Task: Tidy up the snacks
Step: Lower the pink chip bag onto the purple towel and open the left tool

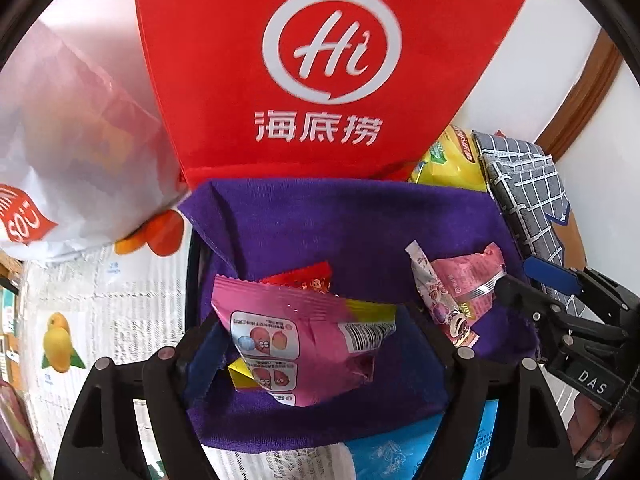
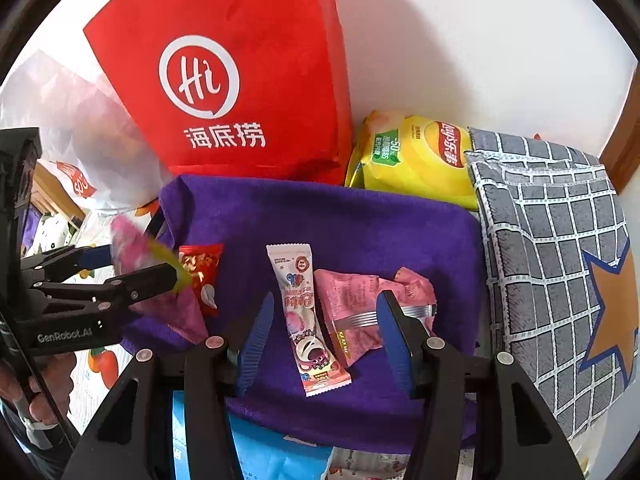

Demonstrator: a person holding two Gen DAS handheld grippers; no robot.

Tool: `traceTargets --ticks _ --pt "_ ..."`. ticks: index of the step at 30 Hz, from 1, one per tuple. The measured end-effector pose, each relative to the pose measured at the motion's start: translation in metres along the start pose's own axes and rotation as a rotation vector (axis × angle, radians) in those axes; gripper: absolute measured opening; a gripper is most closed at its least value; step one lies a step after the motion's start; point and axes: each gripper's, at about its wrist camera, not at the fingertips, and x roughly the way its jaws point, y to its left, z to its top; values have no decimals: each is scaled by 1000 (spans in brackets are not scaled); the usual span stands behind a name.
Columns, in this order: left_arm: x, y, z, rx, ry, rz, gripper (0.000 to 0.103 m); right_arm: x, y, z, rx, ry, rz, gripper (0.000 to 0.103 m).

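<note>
Snack packets lie on a purple cloth (image 2: 360, 216). My left gripper (image 1: 316, 344) is wide open around a pink-and-yellow packet (image 1: 296, 340), which looks blurred; whether the fingers touch it is unclear. A small red packet (image 1: 308, 278) lies behind it. My right gripper (image 2: 326, 332) is open just above a long white-and-pink candy stick (image 2: 304, 316) and a pink packet (image 2: 368, 304) with a fork picture. In the left wrist view the right gripper (image 1: 516, 284) sits by that pink packet (image 1: 468, 280).
A red Haidilao bag (image 2: 240, 80) stands behind the cloth, with a white plastic bag (image 2: 80, 128) to its left. A yellow Lay's chip bag (image 2: 416, 160) and a grey checked fabric bin (image 2: 552, 240) are at the right. A fruit-print sheet (image 1: 100, 300) covers the surface.
</note>
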Motion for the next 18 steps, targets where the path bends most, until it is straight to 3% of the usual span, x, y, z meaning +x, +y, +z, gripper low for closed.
traceTargets --ticks 10,14,18 --pt "-36 3 0 -25 -85 -11 81 -34 6 -5 -5 -96 -54 55" --pt "-55 -1 -1 -37 -147 -41 81 -53 0 -18 40 -109 -27 55" --pt "-77 -8 -6 -15 -193 -72 81 -78 -1 -42 8 -147 -33 55"
